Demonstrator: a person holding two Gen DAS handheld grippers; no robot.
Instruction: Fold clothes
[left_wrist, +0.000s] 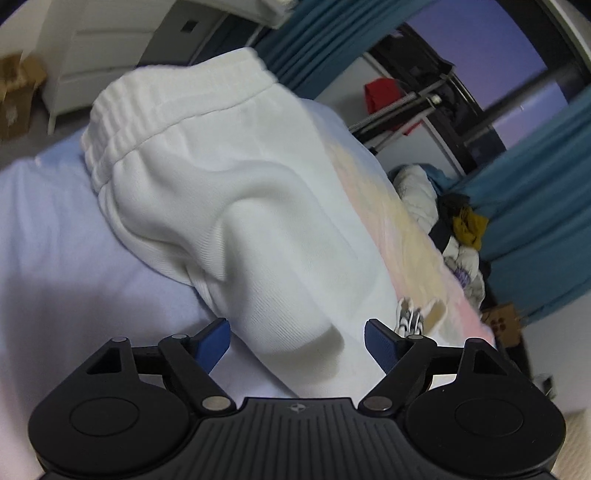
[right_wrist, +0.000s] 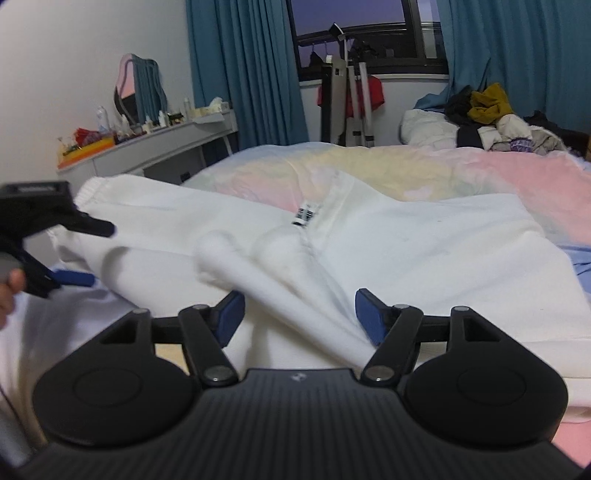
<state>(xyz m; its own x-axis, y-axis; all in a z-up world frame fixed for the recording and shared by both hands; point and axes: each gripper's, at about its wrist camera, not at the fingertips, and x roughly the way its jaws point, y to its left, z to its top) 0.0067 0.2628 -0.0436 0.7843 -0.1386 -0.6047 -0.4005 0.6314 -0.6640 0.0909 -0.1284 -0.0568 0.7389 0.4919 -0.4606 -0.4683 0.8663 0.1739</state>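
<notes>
Right hand-held gripper (right_wrist: 300, 314) wide, nothing pinched; white garment (right_wrist: 406, 251) ridge loose btwn pads. Left hand-held gripper (left_wrist: 297, 343) wide too. Risk: unheld fold slumps, slides off bed (right_wrist: 517, 177) edge.

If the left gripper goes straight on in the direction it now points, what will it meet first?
Most likely the white garment on the bed: its cloth lies right ahead of the open left gripper, between the blue pads without touching them. Depth is unclear.

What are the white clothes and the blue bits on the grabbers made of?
The white garment looks like soft, matte knit cotton fleece: fine ribbing shows, and it folds thickly. The blue pads on the left gripper look like matte rubber or foam; the black arms look like hard plastic.
</notes>
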